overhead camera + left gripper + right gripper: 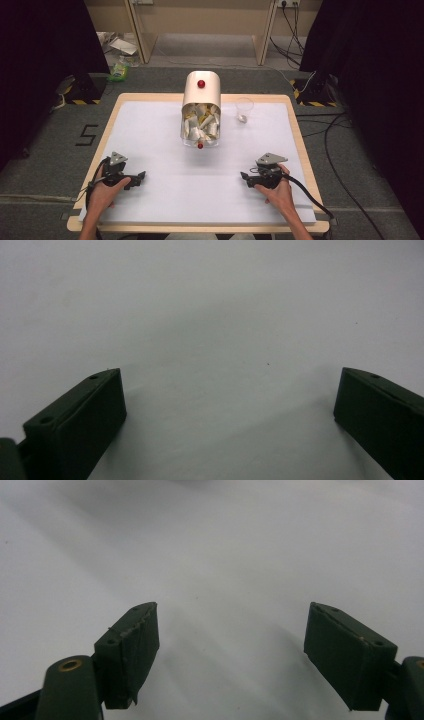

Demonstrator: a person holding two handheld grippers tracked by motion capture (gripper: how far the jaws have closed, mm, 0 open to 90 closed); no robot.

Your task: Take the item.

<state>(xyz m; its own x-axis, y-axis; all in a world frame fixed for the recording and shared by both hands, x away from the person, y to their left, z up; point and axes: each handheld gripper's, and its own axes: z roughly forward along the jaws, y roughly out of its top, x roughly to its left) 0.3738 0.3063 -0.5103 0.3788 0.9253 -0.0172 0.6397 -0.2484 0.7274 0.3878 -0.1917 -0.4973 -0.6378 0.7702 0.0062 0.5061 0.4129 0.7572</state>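
- The table point(150, 102) takes up most of the high view: a wooden rim around a white mat, standing on grey carpet with dark curtains at both sides and cables trailing on the floor at the right.
- Next in size, the dispenser point(201, 107) sits mid-table at the far side, a cream curved hood with a red knob on top, a clear front stuffed with what look like white wrapped pieces; at this range I can't say what they are.
- Just right of it stands a clear plastic cup point(244, 109), apart from the dispenser, something small and pale at its bottom.
- My left gripper point(141, 176) rests at the near left of the mat, pointing inward, well short of the dispenser. Its own view gives what the high one can't: jaws spread wide, bare white mat between them, nothing held.
- My right gripper point(244, 176) lies at the near right, mirroring it. Its own view shows the jaws well apart, empty, one pad's point(131, 650) edge frayed.
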